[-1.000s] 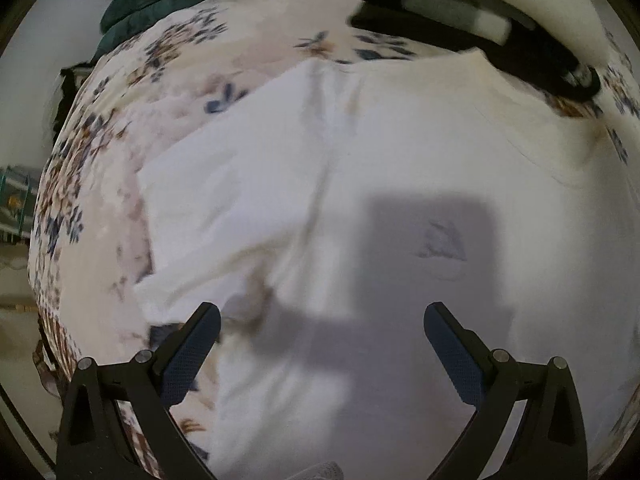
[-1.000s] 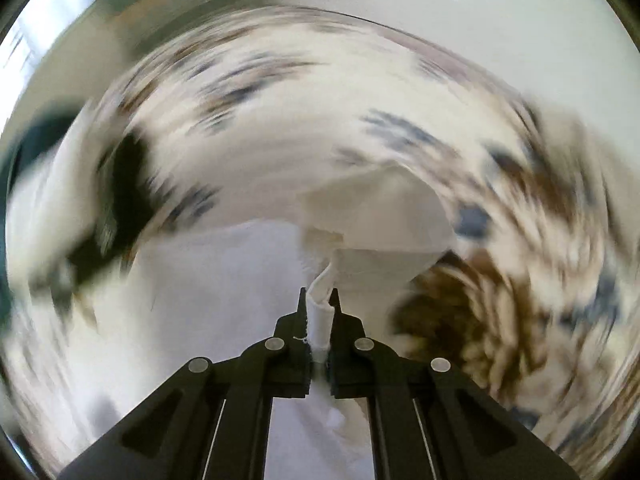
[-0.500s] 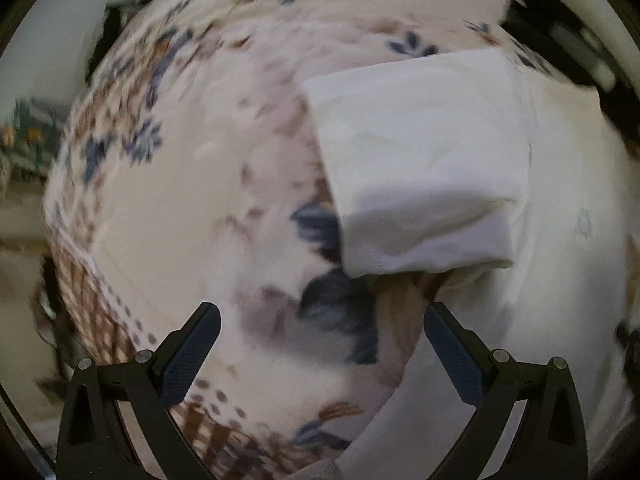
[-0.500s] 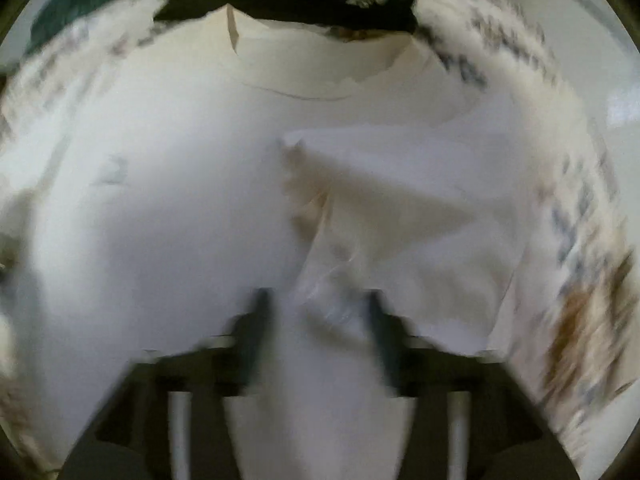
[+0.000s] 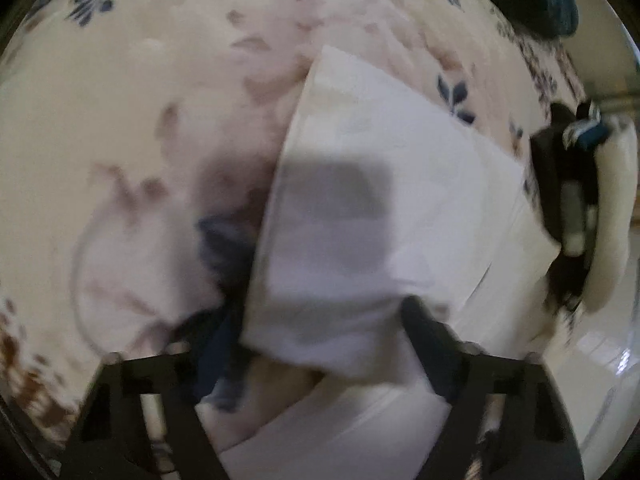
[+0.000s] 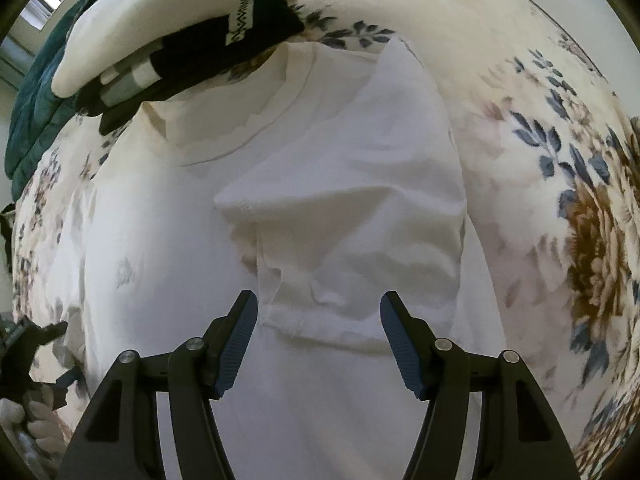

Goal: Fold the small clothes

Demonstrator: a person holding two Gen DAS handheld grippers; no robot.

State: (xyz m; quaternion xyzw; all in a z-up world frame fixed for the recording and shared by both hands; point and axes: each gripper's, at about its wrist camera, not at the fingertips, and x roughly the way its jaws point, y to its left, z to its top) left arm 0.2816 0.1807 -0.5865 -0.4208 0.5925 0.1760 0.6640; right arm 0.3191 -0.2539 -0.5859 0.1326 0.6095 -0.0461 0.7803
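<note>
- A floral bedspread [image 6: 560, 128], cream with blue and brown blooms, is seen spread over the whole working surface; a pale wall is glimpsed at the far upper right of the right wrist view.
- A white T-shirt [image 6: 168, 248] is laid flat on the bedspread, neckline toward the top of the right wrist view, with a faint small print on the chest.
- One sleeve [image 6: 360, 184] is seen folded inward over the shirt body, its hem lying rumpled just above the right gripper.
- The right gripper [image 6: 316, 336] is held over the shirt pointing steeply down; its jaws are parted wide, having just been opening, and no cloth is pinched between the blue pads, though the folded sleeve's hem lies between and beyond them.
- In the left wrist view, which is blurred, the other sleeve [image 5: 360, 200] is seen lying out on the bedspread, a boxy shadow cast across it.
- The left gripper [image 5: 320, 344] is set astride that sleeve's lower edge; its jaws have just been closing and stand half parted, with cloth between them. Whether the pads press on it cannot be told through the blur.
- Beyond the neckline, a pile of black and white garments [image 6: 168, 40] is noted, and behind it a teal quilted cover [image 6: 36, 112].
</note>
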